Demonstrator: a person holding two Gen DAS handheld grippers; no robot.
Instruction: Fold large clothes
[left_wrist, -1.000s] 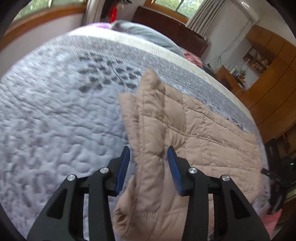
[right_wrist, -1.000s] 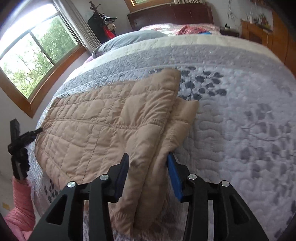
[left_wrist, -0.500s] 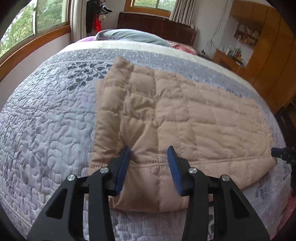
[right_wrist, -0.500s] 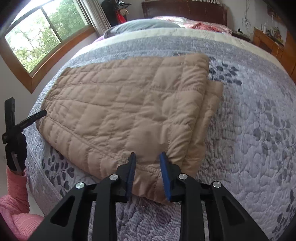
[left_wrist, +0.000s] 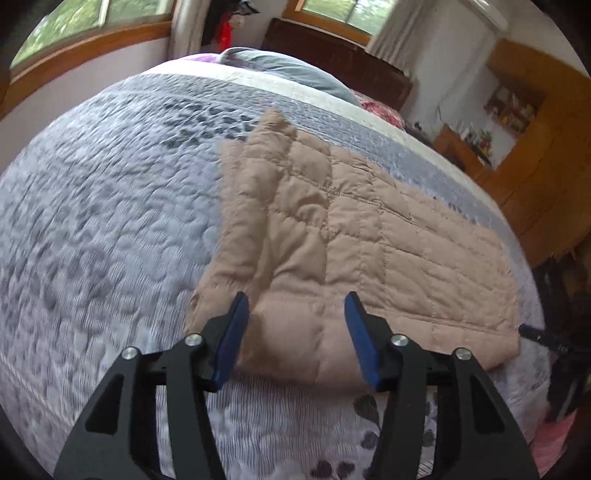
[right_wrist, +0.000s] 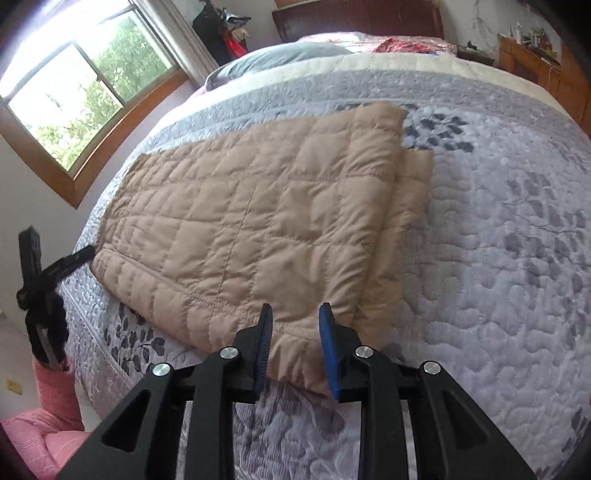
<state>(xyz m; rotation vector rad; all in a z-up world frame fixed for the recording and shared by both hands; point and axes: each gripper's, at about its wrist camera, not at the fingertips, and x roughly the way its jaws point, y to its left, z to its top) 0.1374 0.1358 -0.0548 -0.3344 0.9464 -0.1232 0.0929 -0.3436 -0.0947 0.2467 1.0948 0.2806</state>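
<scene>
A tan quilted jacket (left_wrist: 369, 240) lies flat on the grey patterned bedspread (left_wrist: 110, 221), with an under layer showing along its left side. My left gripper (left_wrist: 295, 317) hovers over the jacket's near hem. Its jaws are opening, and the blue pads stand clear of the fabric between them. In the right wrist view the same jacket (right_wrist: 258, 221) reaches toward the left edge of the bedspread (right_wrist: 498, 258), and the doubled layers sit on its right side. My right gripper (right_wrist: 295, 325) is narrow, with the jacket's near corner pinched between its pads.
A grey pillow (left_wrist: 288, 70) and a dark headboard (left_wrist: 332, 40) are at the far end of the bed. Wooden cabinets (left_wrist: 535, 166) stand to the right and a window (right_wrist: 74, 92) to the left. A black object (right_wrist: 44, 280) with something pink below it stands at the bed's edge.
A second ago each gripper held a raised fold of the jacket. The jacket now lies flat on the bed. The left jaws have widened off the fabric and the right jaws have narrowed on the hem.
</scene>
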